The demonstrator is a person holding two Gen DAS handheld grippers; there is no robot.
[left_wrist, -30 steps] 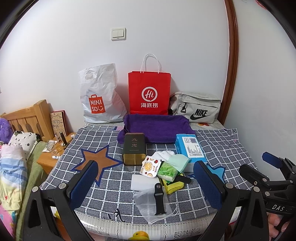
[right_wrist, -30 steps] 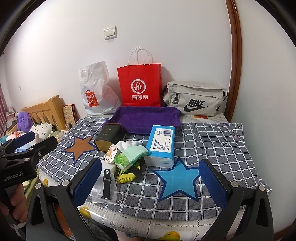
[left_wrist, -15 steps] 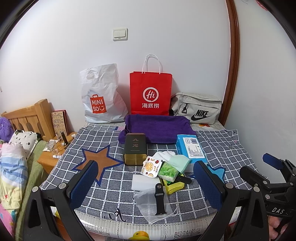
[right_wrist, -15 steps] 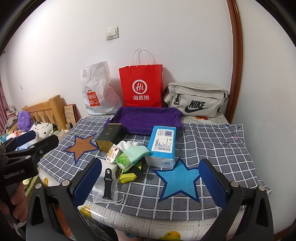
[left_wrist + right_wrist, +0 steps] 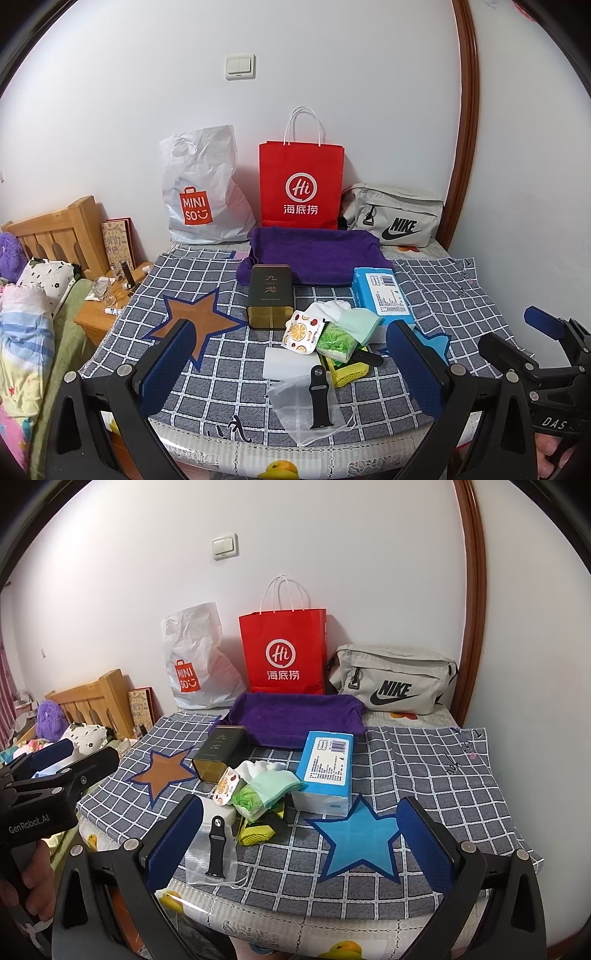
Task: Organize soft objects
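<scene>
A heap of small items lies mid-table on the checked cloth: a white sock, a mint green cloth, a bright green bundle, a fruit-print pouch and a yellow mesh item. Behind them sits a purple cloth tray. My left gripper hangs open near the front edge, short of the heap. My right gripper is open too, over the blue star.
A dark tin, a blue tissue pack and a black watch strap on a clear bag flank the heap. Red, white and grey bags line the wall. A bed and nightstand lie left.
Both views have shifted slightly, the right gripper drifting a little left and nearer the table. Nothing on the table has moved, and both grippers stay open.
</scene>
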